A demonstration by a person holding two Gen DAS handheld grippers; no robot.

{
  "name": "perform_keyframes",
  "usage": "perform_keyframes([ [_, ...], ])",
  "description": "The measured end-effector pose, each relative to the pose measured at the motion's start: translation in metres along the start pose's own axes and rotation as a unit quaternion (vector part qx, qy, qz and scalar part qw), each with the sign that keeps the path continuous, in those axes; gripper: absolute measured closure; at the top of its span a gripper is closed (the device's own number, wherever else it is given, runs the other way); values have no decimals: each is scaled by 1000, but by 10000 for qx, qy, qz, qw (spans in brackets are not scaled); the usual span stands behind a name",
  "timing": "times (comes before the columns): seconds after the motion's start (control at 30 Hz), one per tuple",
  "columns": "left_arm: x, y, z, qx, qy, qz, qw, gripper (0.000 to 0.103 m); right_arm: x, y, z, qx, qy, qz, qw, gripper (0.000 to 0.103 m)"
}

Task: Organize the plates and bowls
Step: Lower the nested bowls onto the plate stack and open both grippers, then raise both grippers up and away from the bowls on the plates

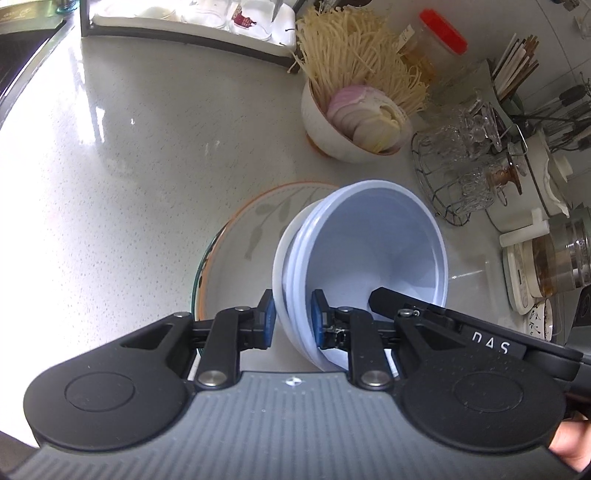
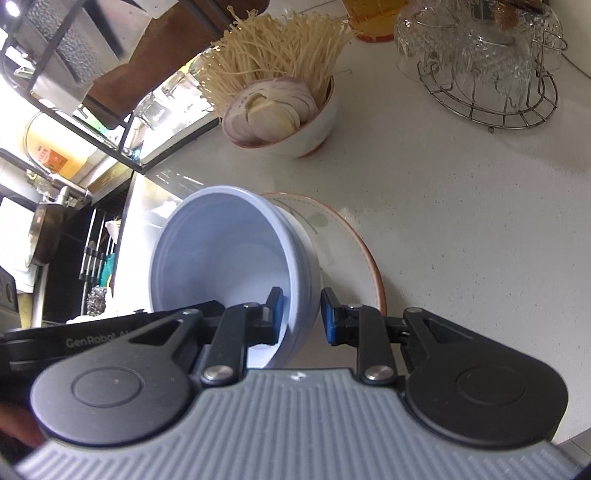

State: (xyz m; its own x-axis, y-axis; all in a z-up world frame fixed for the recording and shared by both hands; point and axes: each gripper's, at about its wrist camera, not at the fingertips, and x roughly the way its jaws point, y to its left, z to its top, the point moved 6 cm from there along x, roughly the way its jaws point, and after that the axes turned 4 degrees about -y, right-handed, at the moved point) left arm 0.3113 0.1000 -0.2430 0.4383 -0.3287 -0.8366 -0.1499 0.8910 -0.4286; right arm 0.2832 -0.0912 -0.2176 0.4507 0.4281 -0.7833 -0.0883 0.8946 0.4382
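Note:
A nested stack of pale blue bowls (image 1: 369, 236) (image 2: 221, 251) hangs tilted over the counter, gripped at opposite sides of the rim. My left gripper (image 1: 293, 321) is shut on the near rim, one blue pad outside and one inside. My right gripper (image 2: 301, 317) is shut on the other side of the rim in the same way; its black body (image 1: 461, 332) shows in the left wrist view. Just beneath the bowls lies a plate with an orange rim and a leaf pattern (image 1: 240, 236) (image 2: 351, 251), on top of another plate (image 1: 201, 273).
A white bowl of sliced onion and enoki mushrooms (image 1: 354, 122) (image 2: 280, 110) stands behind. A wire rack of glass cups (image 1: 458, 173) (image 2: 491, 74) is at the right, with jars and utensils beyond. A tray (image 1: 184, 22) sits at the back; a sink area (image 2: 55, 221) lies left.

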Motion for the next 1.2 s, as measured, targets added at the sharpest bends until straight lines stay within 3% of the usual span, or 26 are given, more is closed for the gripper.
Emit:
perform_keyframes([
  [0.13,-2,-1,4,112,16,-55,9999,78,-2,-1,1,117,-67,-67,9999,76],
  [0.23,-10,-2,9,295,-151,-24,9994,54,-8,0,3,109,-200,-130,9997,76],
  [0.27,-13,-3,10,404,-230,-2,9989,52,-9,0,4,109,-227,-152,9996,76],
  [0.7,-56,-21,15,1015,-742,-20,9921,52,-49,6,3,118,-867,-149,9961,76],
  [0.9,-82,-50,16,1106,-1056,-58,9882,52,-80,7,9,39,-1211,-63,9926,76],
  [1.07,-121,-78,1,1635,-1458,225,9754,52,-122,11,11,-198,-1536,53,9879,76],
  [1.2,-157,-94,-22,1724,-1707,269,9698,52,-161,15,4,-342,-1807,141,9828,76],
])
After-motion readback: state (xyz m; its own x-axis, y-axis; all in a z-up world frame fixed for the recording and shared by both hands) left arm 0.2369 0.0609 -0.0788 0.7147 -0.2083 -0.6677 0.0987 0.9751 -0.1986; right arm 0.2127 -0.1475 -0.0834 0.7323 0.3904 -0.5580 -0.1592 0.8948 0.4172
